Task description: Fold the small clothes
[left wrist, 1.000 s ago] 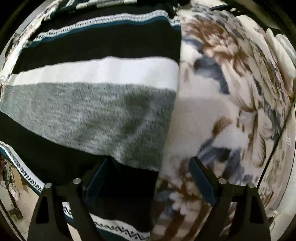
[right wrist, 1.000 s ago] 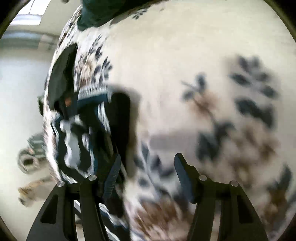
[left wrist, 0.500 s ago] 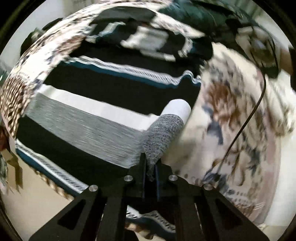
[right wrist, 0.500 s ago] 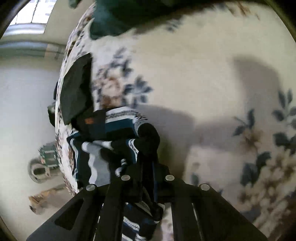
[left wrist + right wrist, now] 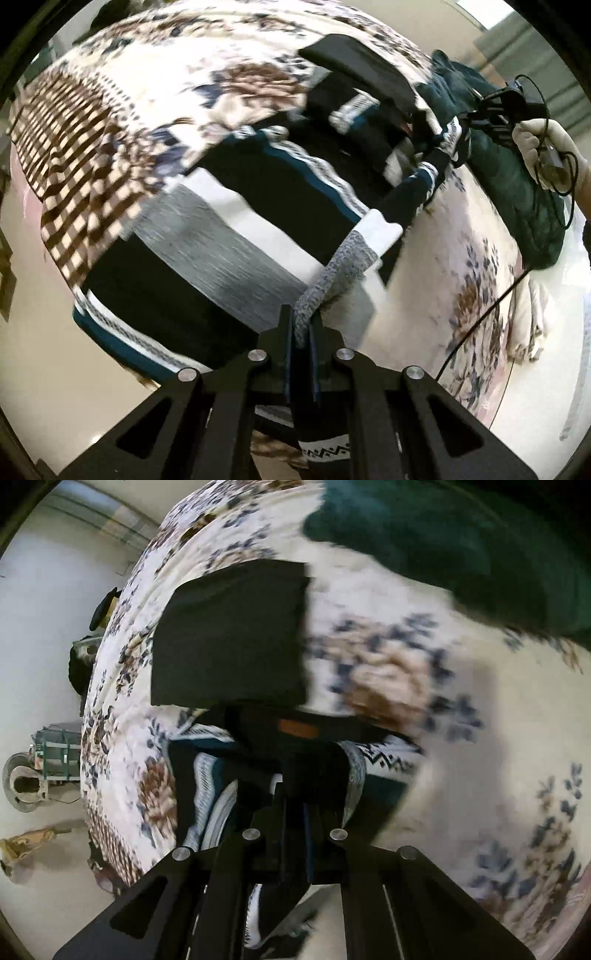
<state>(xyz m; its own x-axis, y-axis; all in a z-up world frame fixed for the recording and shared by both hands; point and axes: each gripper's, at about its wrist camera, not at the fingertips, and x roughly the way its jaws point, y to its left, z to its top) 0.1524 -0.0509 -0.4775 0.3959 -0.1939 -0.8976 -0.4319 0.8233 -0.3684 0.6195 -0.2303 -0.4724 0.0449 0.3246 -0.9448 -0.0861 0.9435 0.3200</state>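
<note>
Closest to the left wrist camera, the left gripper (image 5: 301, 334) is now pinching the grey-and-white edge of the striped sweater (image 5: 207, 258), where a second ago its fingers were standing spread over the flat knit; the caught edge is rising off the floral bedspread (image 5: 476, 280) as a taut ridge running away toward the far hand. In the right wrist view, the right gripper (image 5: 295, 808) is likewise pressed together on a dark, patterned part of the same sweater (image 5: 207, 790), having been spread beside it a second earlier, and that cloth is bunching up around its fingers. Both ends of one side are therefore being lifted together, which I judge to be the start of a fold across the garment's body; most of the sweater is still lying flat near the bedspread's near edge. Beyond it, a folded black garment (image 5: 232, 638) is resting flat on the bedspread, and farther still a dark green garment (image 5: 461, 535) is lying heaped toward the far edge. A gloved hand (image 5: 546, 147) is holding the other tool's handle.
</note>
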